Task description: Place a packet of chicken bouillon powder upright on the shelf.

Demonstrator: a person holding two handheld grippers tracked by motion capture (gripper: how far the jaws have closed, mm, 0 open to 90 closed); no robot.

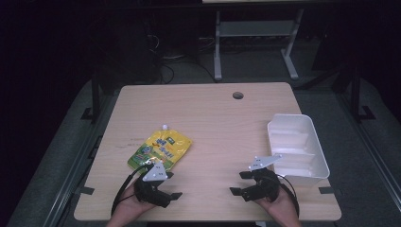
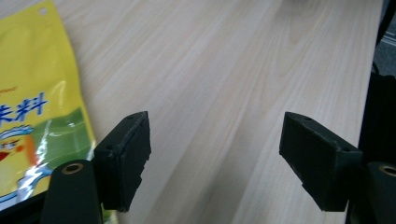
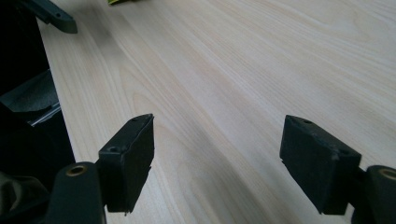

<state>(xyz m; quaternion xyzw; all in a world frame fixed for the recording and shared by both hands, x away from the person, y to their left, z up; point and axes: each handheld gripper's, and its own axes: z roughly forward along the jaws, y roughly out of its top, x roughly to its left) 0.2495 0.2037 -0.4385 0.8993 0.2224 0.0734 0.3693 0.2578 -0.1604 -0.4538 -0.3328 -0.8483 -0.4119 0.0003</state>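
Across the middle of the high view lies a pale wood-grain counter [image 1: 222, 123] with a round cable hole [image 1: 238, 95] near its far edge, set on grey floor in a dark room with a white desk frame [image 1: 255, 42] behind. At lower left the left gripper [image 1: 169, 185] has its jaws spread over bare wood, just beside a yellow-green spouted pouch [image 1: 161, 147]. At lower right the right gripper [image 1: 242, 183], jaws likewise spread and holding nothing, sits near a white divided tray [image 1: 322, 163].
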